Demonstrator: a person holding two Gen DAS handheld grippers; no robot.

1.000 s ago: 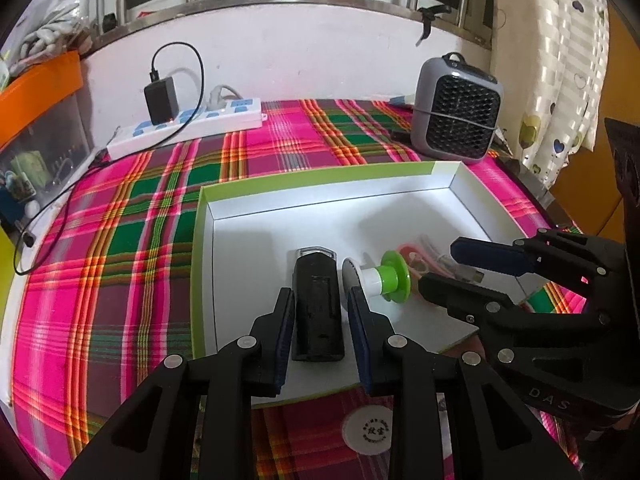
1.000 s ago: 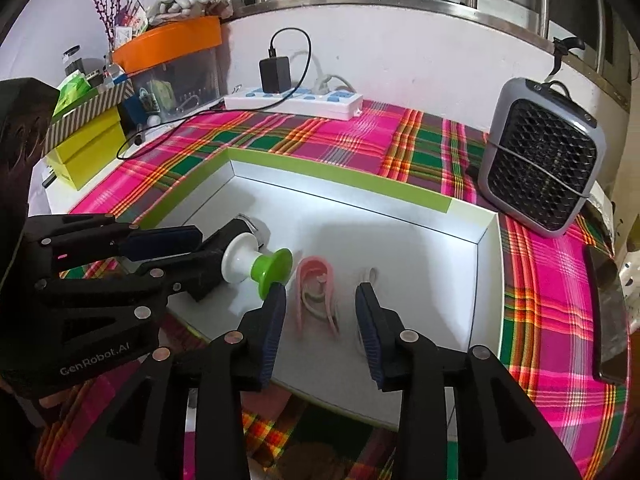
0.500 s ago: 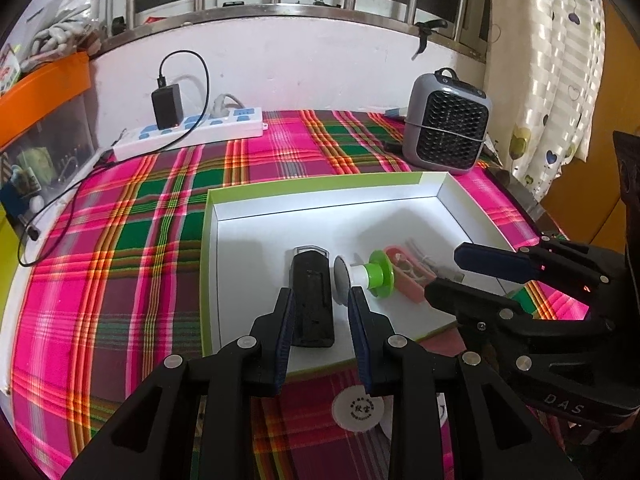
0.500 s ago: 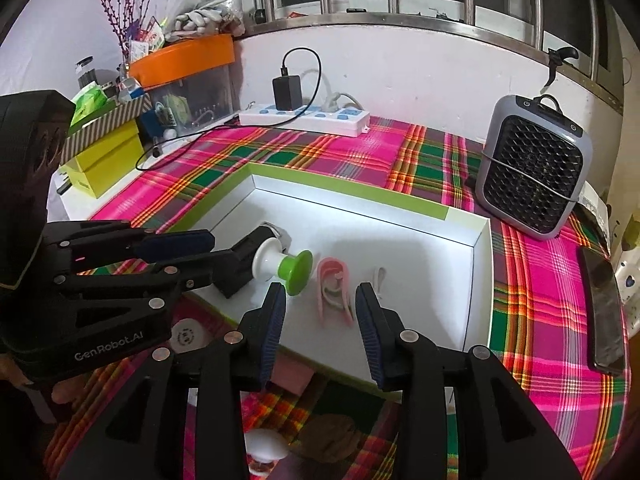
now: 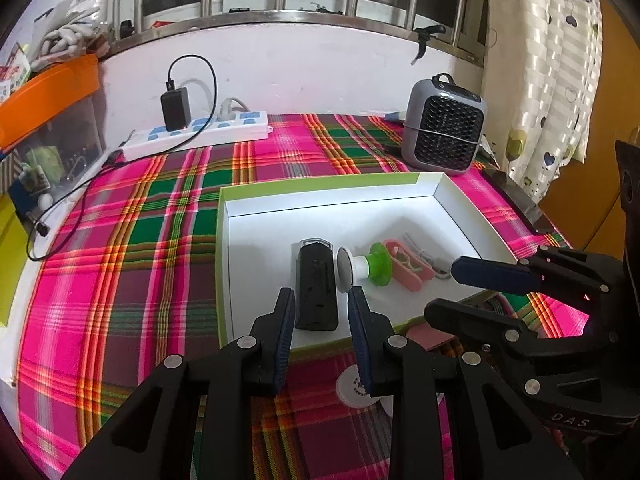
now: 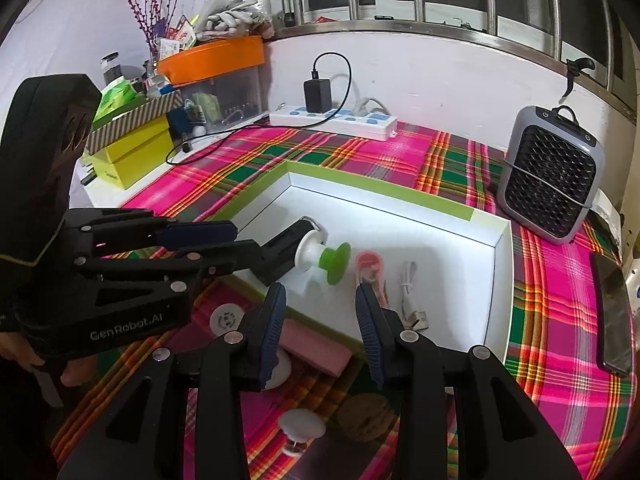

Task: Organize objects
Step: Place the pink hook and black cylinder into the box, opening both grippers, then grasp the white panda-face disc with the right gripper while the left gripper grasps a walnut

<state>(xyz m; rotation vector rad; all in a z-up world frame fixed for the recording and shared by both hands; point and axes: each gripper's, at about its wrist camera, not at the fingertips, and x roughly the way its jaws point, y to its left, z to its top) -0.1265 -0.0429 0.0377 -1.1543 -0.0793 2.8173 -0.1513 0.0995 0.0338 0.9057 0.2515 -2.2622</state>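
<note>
A white box with a green rim (image 5: 320, 186) (image 6: 380, 188) lies on the plaid cloth. Inside it are a black oblong device (image 5: 316, 268), a white and green spool (image 5: 368, 266) (image 6: 320, 258), a pink clip (image 5: 404, 266) (image 6: 370, 266) and a white cable (image 6: 408, 280). My left gripper (image 5: 321, 296) (image 6: 244, 240) hangs over the box's front edge, open and holding nothing. To its right, my right gripper (image 6: 320, 292) (image 5: 442, 288) is also open and empty, above the front rim.
In front of the box lie a pink block (image 6: 316, 346), white discs (image 6: 226, 318) (image 5: 354, 384), a white knob (image 6: 300, 428) and a brown lump (image 6: 366, 416). A grey fan heater (image 6: 552, 188), power strip (image 5: 200, 132), phone (image 6: 612, 320) and yellow box (image 6: 128, 152) surround it.
Both grippers have drawn back and upward from the box, jaws unchanged. The strip of cloth in front of the box, with the discs and the pink block, has come into view.
</note>
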